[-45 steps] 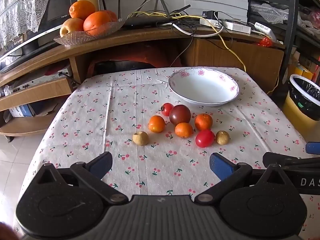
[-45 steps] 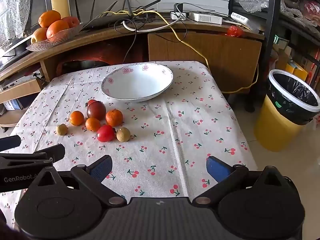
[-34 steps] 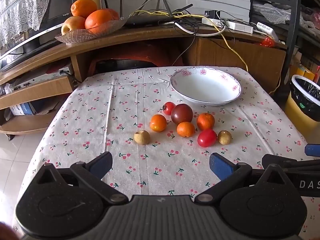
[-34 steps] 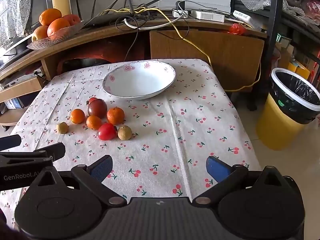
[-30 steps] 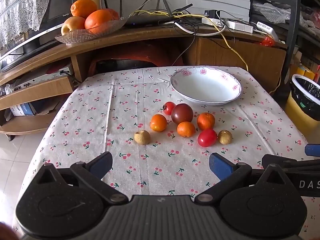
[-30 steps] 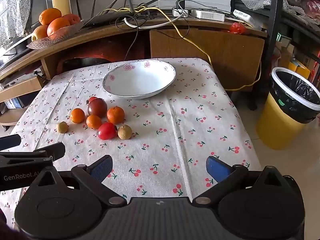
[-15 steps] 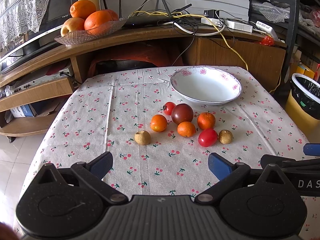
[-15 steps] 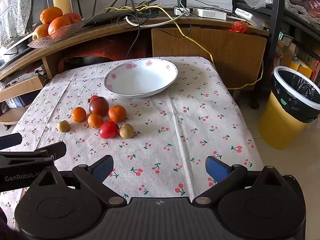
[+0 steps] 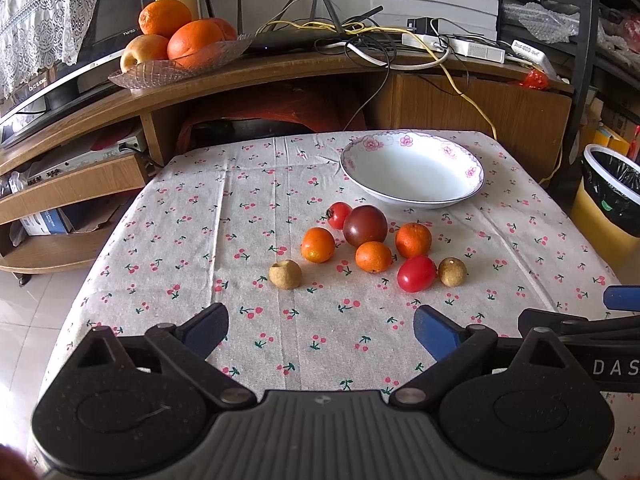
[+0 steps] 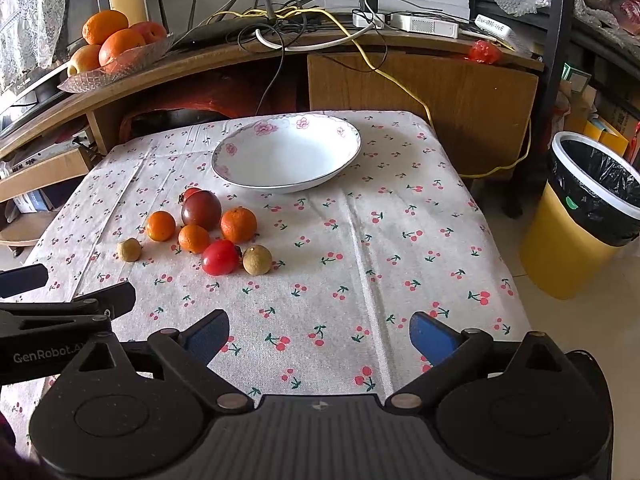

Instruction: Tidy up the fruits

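Note:
Several small fruits lie in a cluster on the cherry-print tablecloth [image 9: 200,240]: a dark purple tomato [image 9: 365,225], a small red tomato [image 9: 338,215], three small oranges [image 9: 318,245], a red oval tomato [image 9: 416,279] and two tan longans [image 9: 285,275]. Behind them stands an empty white bowl [image 9: 412,168] with pink flowers. My left gripper [image 9: 320,326] hovers open over the near table edge, short of the fruits. My right gripper [image 10: 320,330] is open too, to the right of the cluster [image 10: 200,232], with the bowl [image 10: 286,152] ahead.
A glass dish of large oranges [image 9: 180,46] sits on the wooden shelf behind the table, beside tangled cables [image 9: 360,40]. A yellow bin with a black liner [image 10: 588,216] stands on the floor right of the table. Each gripper's side shows in the other's view.
Both grippers have drifted slightly forward toward the table; the fruits and bowl have not moved. Both stay open.

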`<state>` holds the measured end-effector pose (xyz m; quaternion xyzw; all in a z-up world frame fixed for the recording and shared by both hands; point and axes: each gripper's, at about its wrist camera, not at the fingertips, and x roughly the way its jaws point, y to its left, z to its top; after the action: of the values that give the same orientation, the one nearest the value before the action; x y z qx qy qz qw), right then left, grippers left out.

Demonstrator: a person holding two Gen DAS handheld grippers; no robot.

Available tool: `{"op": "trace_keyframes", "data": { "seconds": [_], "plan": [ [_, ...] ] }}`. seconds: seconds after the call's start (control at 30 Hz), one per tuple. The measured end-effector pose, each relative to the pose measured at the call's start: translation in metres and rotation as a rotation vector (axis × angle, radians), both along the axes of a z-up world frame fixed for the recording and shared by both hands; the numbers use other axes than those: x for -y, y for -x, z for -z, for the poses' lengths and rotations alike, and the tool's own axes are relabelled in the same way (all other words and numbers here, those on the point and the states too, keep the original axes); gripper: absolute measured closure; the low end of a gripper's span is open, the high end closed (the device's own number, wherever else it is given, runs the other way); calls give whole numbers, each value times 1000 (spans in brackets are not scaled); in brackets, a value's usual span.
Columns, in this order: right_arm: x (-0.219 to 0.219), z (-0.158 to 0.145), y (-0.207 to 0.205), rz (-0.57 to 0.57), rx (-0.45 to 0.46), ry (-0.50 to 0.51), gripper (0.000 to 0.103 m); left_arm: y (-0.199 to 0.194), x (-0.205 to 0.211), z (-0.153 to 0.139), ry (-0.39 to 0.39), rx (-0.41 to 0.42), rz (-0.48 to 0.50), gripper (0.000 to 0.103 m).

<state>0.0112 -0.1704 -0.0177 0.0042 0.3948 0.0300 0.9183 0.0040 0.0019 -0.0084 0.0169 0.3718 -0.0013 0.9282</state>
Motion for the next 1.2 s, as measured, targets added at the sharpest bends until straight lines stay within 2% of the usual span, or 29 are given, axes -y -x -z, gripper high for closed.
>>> {"op": "trace_keyframes", "data": {
  "seconds": [0.4,0.77,0.93,1.2],
  "plan": [
    [0,-1,-2,-23,-7,-11,13,2,0,-3,-15,10,4,0],
    [-12,-10,-13,-118,-35,-41,16,-1,-6,-16,-71,27,-4,1],
    [-20,-6,-29,-182,-52,-13,21,-17,-13,-8,-76,5,41,1],
    [-15,1,-60,-232,-71,-8,23,-48,-22,14,-101,-39,85,1]
  ]
}}
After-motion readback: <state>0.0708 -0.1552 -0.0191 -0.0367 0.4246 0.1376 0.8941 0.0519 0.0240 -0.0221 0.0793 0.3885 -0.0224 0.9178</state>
